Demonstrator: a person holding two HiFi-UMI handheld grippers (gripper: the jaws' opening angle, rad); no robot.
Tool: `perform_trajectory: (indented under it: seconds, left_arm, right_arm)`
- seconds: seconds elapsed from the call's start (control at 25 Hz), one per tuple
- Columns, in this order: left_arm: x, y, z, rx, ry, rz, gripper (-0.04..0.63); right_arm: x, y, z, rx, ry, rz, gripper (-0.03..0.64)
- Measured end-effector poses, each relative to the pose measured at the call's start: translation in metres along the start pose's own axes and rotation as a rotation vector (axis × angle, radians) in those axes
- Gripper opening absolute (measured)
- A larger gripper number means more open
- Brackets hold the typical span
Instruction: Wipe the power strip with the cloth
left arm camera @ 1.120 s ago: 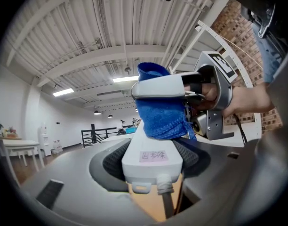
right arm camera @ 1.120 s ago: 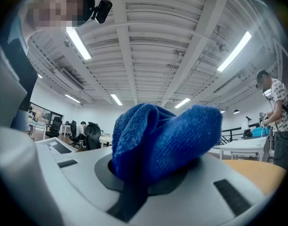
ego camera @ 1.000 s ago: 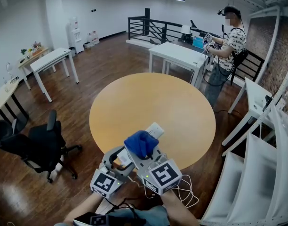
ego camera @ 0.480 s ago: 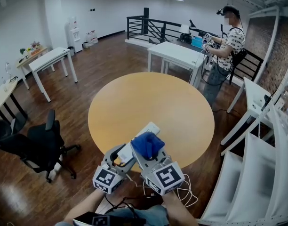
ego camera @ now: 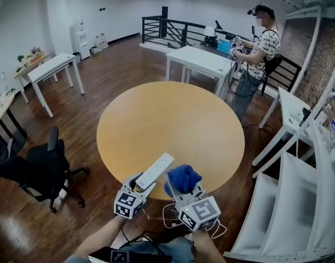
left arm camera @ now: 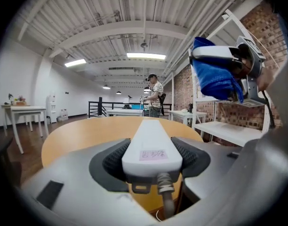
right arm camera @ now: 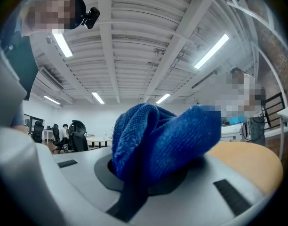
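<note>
Wiping is judged not yet begun: the long white plastic power strip (ego camera: 155,170) is clamped in the left gripper (ego camera: 141,184) over the round wooden table (ego camera: 173,119), with the bunched blue cloth (ego camera: 183,178) clamped in the right gripper (ego camera: 185,189) just beside it.

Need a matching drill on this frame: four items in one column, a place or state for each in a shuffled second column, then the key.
Items
1. power strip
2. cloth
3. round table
4. office chair

Place or state
A. black, on the floor at the left
B. clamped in the right tongs
C. tan top, middle of the room
D. clamped in the left tongs

Pairs: 1-D, 2-B, 3-C, 4-A
</note>
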State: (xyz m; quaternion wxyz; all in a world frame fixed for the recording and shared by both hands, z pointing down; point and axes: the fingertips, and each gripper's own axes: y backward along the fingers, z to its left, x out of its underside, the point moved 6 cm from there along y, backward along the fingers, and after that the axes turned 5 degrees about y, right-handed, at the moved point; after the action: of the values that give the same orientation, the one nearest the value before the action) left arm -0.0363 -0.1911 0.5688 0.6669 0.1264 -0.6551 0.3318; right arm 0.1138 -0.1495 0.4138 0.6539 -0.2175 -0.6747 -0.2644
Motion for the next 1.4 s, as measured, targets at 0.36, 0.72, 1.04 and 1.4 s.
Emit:
perform_trajectory:
  seconds: [0.36, 0.72, 1.04, 1.4]
  left_arm:
    - [0.042, -0.008, 0.019, -0.058, 0.038, 0.099, 0.282]
    - [0.076, -0.021, 0.023, -0.072, 0.037, 0.174, 0.285]
    - [0.081, -0.019, 0.023, -0.047, 0.019, 0.201, 0.288]
    - [0.029, -0.006, 0.029, -0.092, 0.008, 0.044, 0.276]
  right_arm:
    - [0.025, 0.014, -0.002, 0.022, -0.064, 0.066, 0.052]
    - [0.038, 0.019, -0.001, 0.022, -0.080, 0.126, 0.052]
    - [0.040, 0.017, -0.001, 0.021, -0.096, 0.134, 0.052]
    - [0.039, 0.012, 0.002, 0.003, -0.097, 0.120, 0.053]
